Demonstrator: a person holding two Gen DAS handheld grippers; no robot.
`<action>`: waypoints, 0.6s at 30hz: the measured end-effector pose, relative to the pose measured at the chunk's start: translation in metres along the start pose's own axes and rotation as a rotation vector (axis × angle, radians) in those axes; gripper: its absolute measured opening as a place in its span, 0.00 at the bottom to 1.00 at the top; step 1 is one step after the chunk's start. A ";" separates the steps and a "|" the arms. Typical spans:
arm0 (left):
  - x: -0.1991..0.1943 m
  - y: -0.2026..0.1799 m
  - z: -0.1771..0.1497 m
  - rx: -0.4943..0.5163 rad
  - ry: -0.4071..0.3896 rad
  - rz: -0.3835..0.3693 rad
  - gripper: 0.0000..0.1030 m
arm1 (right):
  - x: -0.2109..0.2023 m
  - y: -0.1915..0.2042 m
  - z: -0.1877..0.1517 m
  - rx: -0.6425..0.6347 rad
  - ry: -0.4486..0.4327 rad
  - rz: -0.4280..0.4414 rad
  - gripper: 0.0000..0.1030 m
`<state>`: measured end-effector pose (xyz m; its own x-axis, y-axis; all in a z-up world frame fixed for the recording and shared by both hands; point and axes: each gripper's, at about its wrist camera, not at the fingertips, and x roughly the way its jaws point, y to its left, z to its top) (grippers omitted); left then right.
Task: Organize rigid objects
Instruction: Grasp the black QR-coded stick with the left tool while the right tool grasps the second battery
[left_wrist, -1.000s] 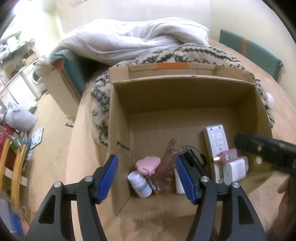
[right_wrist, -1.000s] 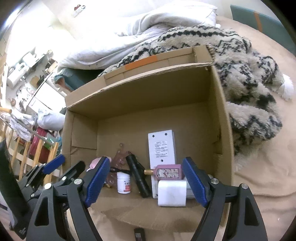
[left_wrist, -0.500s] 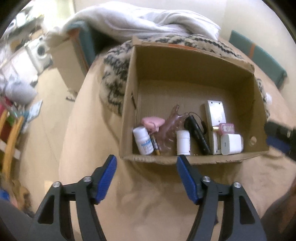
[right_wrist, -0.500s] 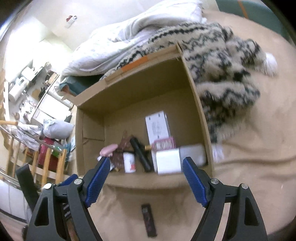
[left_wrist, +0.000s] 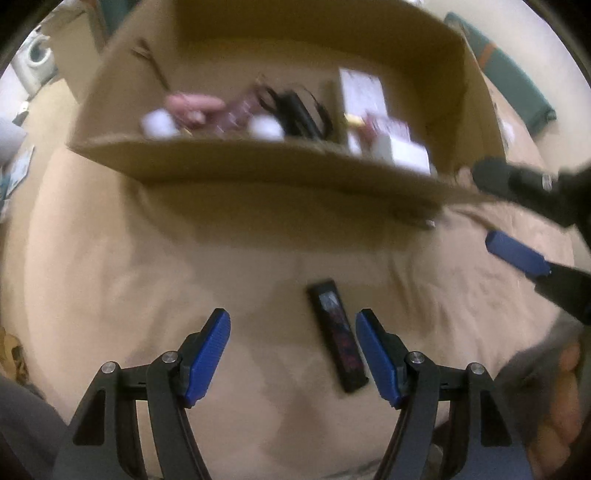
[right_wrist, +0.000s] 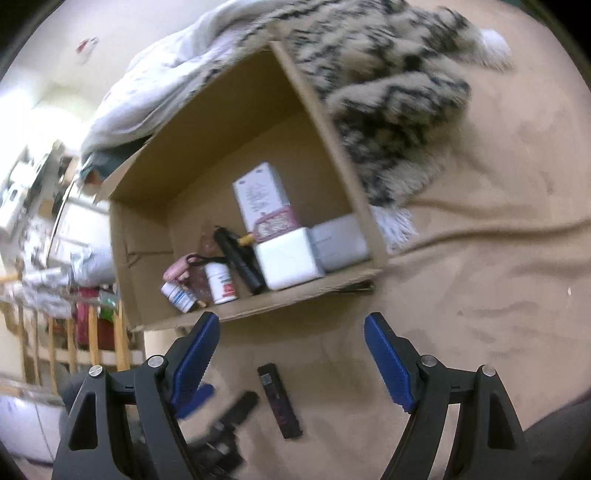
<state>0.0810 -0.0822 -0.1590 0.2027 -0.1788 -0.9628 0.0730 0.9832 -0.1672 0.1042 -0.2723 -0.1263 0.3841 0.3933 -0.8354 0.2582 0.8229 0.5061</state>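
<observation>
Progress: most of the sorting appears done. The cardboard box (right_wrist: 236, 206) ahead of both claws already holds a row of items along its near wall: two white pill bottles (right_wrist: 221, 282), a pink item (right_wrist: 176, 268), a black cylindrical device (right_wrist: 240, 258), a white flat unit (right_wrist: 260, 194), a pink patterned case (right_wrist: 275, 223) and two white blocks (right_wrist: 288, 258). The left view of the box is blurred; the right view confirms the contents.

Outstanding: one dark slim bar (left_wrist: 338, 338) lies on the tan bed cover (right_wrist: 480, 288), outside the box and just short of its near wall. No other loose rigid item is visible on the cover.

Left claw (left_wrist: 293, 356): released, nothing gripped. The bar lies between its blue pads (left_wrist: 208, 354), nearer the right-hand pad, not touched by either. The jaws widened a little a moment ago and now hold steady.

Right claw (right_wrist: 291, 363): released wide and empty. From its camera the bar sits below and between its pads, with the left claw's tip showing at lower left.

Judgement: the step in hand is pickup of the last bar, most likely by the left claw; closing, lifting and placing it in the box remain.
</observation>
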 end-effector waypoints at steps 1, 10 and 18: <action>0.004 -0.003 -0.001 0.001 0.008 0.009 0.66 | 0.000 -0.005 0.001 0.020 0.001 -0.002 0.83; 0.025 -0.007 0.000 -0.058 0.037 0.094 0.20 | 0.002 0.002 0.003 -0.085 -0.027 -0.157 0.88; -0.004 0.036 0.000 -0.088 0.028 0.103 0.16 | 0.024 0.025 -0.011 -0.257 0.038 -0.261 0.88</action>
<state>0.0829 -0.0464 -0.1614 0.1769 -0.0769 -0.9812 -0.0329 0.9959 -0.0840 0.1104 -0.2383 -0.1362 0.3000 0.1678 -0.9390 0.1097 0.9718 0.2087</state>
